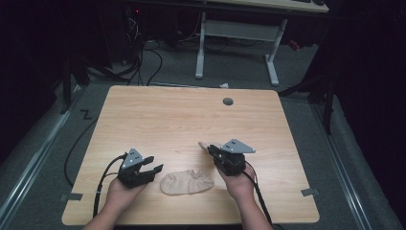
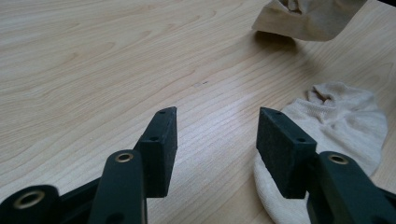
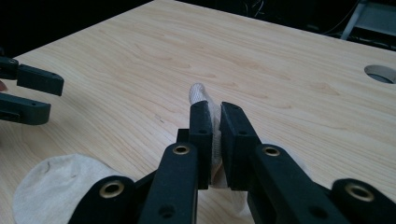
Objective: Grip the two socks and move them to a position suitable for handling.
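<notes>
A beige sock point(image 1: 186, 182) lies crumpled on the wooden table point(image 1: 182, 115) near its front edge, between my two grippers. My left gripper point(image 1: 154, 166) stands open just left of it; in the left gripper view its jaws point(image 2: 217, 126) are spread over bare wood, with the sock point(image 2: 336, 126) by the right jaw. My right gripper point(image 1: 213, 151) is shut on a second beige sock point(image 1: 205, 145), whose end point(image 3: 198, 93) sticks out beyond the closed jaws point(image 3: 215, 112). That second sock point(image 2: 308, 18) hangs slightly above the table. The lying sock point(image 3: 56, 186) shows at lower left.
A round grey cable hole point(image 1: 228, 101) sits in the table's far right part. Beyond the table stand a white desk frame point(image 1: 239, 33) and cables on the dark floor point(image 1: 143, 62). My left gripper point(image 3: 28, 93) shows at the right gripper view's left edge.
</notes>
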Demonstrator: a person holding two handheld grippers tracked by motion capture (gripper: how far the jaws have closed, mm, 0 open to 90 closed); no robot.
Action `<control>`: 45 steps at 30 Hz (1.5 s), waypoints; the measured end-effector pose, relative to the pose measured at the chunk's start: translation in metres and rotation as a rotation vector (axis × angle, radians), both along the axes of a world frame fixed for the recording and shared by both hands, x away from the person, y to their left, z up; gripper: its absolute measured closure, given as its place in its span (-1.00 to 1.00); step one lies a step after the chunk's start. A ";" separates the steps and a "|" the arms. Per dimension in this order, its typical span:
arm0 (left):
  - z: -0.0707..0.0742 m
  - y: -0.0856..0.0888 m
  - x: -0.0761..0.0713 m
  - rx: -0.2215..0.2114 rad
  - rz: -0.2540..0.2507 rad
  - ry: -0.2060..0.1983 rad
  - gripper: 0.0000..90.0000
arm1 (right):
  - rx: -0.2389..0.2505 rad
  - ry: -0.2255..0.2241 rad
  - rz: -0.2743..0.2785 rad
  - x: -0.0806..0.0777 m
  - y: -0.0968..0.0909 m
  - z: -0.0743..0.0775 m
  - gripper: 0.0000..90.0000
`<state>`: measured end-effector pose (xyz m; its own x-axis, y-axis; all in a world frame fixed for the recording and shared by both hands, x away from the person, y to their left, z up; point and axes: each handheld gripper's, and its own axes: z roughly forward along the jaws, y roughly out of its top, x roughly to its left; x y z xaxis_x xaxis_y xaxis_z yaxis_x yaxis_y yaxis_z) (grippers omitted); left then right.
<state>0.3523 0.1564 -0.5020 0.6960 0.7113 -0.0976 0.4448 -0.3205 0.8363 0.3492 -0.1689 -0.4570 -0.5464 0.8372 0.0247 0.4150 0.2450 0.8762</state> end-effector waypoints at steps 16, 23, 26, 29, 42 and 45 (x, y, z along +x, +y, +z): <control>-0.001 -0.001 0.000 0.008 -0.002 -0.008 0.08 | 0.043 -0.048 0.081 -0.010 0.024 0.014 0.88; -0.001 -0.002 0.000 0.015 -0.004 -0.009 0.08 | 0.068 -0.076 0.106 -0.017 0.032 0.025 0.88; 0.000 -0.001 0.000 0.018 -0.005 -0.010 0.08 | 0.076 -0.071 0.097 -0.015 0.030 0.025 0.88; 0.000 -0.001 0.000 0.016 -0.003 -0.012 0.08 | 0.075 -0.061 0.074 -0.012 0.024 0.021 0.88; -0.001 -0.002 0.000 0.026 -0.007 -0.010 0.08 | 0.090 -0.100 0.118 -0.022 0.036 0.033 0.88; -0.001 -0.002 0.000 0.024 -0.005 -0.012 0.08 | 0.095 -0.096 0.112 -0.022 0.034 0.033 0.88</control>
<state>0.3521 0.1542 -0.5029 0.7010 0.7096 -0.0718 0.4326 -0.3430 0.8338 0.3276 -0.1350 -0.4241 -0.6395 0.7676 0.0437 0.3028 0.1992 0.9320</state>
